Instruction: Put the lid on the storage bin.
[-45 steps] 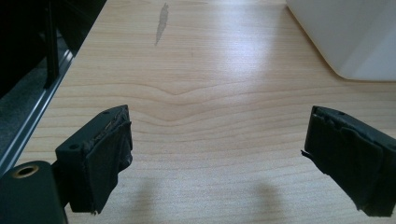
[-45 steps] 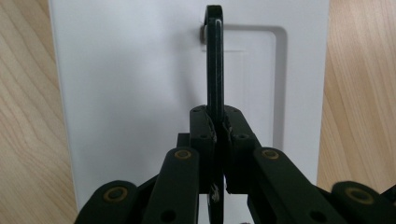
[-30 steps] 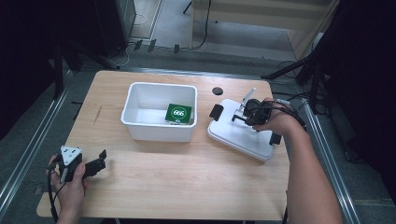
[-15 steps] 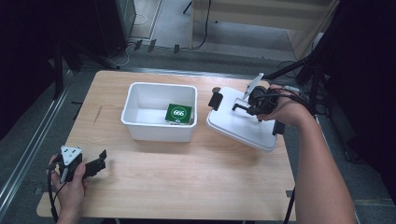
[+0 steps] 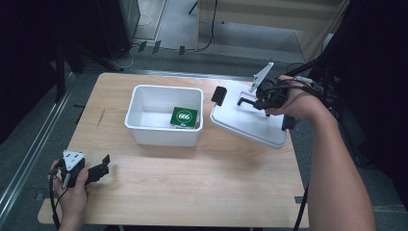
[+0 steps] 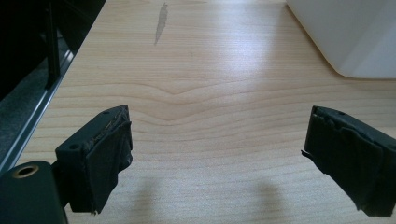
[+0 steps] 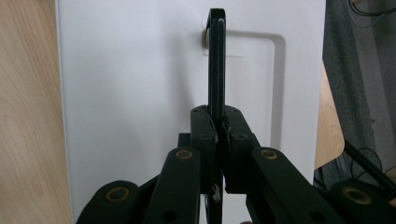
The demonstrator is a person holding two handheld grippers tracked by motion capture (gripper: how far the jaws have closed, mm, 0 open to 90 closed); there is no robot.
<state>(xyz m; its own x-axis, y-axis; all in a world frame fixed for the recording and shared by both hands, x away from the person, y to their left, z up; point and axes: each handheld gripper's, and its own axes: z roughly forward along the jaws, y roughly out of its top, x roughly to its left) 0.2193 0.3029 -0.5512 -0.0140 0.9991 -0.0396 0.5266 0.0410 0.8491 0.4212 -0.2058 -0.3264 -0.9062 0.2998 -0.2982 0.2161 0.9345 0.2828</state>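
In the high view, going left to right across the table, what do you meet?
Left gripper at the near left → white bin → green box inside the bin → white lid, tilted → black handle on the lid → right gripper shut on that handle.

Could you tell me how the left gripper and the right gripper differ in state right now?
The left gripper has open jaws with nothing between them; the right gripper is shut on the black handle of the white lid. The left sits low by the table; the right holds the lid tilted. Both are hand-held.

Smooth white plastic lid [image 5: 250, 120], wood-grain table [image 5: 202, 187]
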